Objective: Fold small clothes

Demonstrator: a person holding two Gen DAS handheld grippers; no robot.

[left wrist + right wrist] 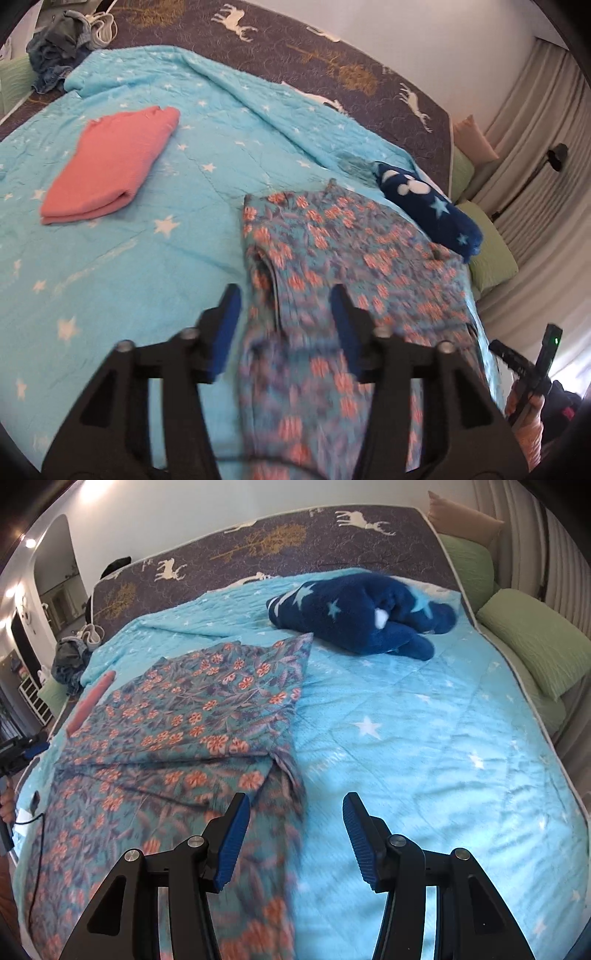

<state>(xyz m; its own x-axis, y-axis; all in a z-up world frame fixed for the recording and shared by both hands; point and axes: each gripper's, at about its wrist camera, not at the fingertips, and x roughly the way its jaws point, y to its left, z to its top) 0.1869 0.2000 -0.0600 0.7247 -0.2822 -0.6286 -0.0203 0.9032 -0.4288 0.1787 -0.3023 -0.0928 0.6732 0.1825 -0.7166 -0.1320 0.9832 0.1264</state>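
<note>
A teal garment with orange flowers (343, 258) lies spread on the blue star blanket, partly folded over itself; it also shows in the right wrist view (184, 731). My left gripper (286, 325) is open and empty, hovering over the garment's near left part. My right gripper (295, 834) is open and empty, above the garment's right edge and the blanket. A folded pink cloth (110, 166) lies to the far left. A crumpled navy star-print garment (362, 613) lies at the back right.
The blue star blanket (424, 738) covers a mattress with a deer print (258, 542). Green pillows (528, 642) line the right side by a curtain. A pile of dark clothes (55, 48) sits at the far left corner.
</note>
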